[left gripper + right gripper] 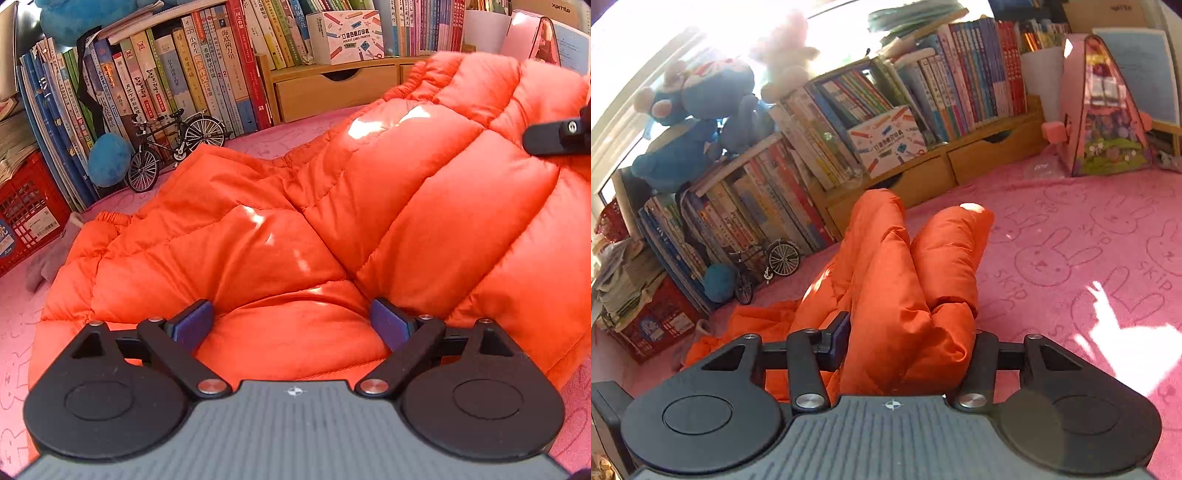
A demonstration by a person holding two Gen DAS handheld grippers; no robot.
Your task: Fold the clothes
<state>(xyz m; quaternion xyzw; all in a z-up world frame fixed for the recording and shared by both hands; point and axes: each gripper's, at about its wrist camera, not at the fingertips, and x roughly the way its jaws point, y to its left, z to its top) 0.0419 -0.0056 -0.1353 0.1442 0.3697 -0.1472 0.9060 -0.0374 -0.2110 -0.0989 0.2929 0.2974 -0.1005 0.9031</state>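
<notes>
Nearest in the left wrist view, the left gripper [291,325] has its two blue-padded fingers set wide, with a bulge of the one orange puffer jacket [332,221] swelling between them; I cannot tell whether the pads actually pinch the fabric. The jacket lies spread across the pink rabbit-print blanket [1071,258], its quilted panels running away toward the shelves, one elastic cuff [114,218] at the left edge.

In the right wrist view, the right gripper [908,332] is clamped on a bunched fold of the same jacket, which rises up between its two fingers and stands in two puffy ridges beyond them.

Farther back sit one small model bicycle [177,147] and one blue plush ball [109,158], just beside each other at the foot of the books [155,85]. One red plastic crate [26,218] stands at the left. Two wooden drawers [942,173] run under the far shelf, which carries one white label-printer box [345,35]. Two blue plush toys [698,110] sit on top of the books, and one pink triangular bag [1104,110] stands far right.
</notes>
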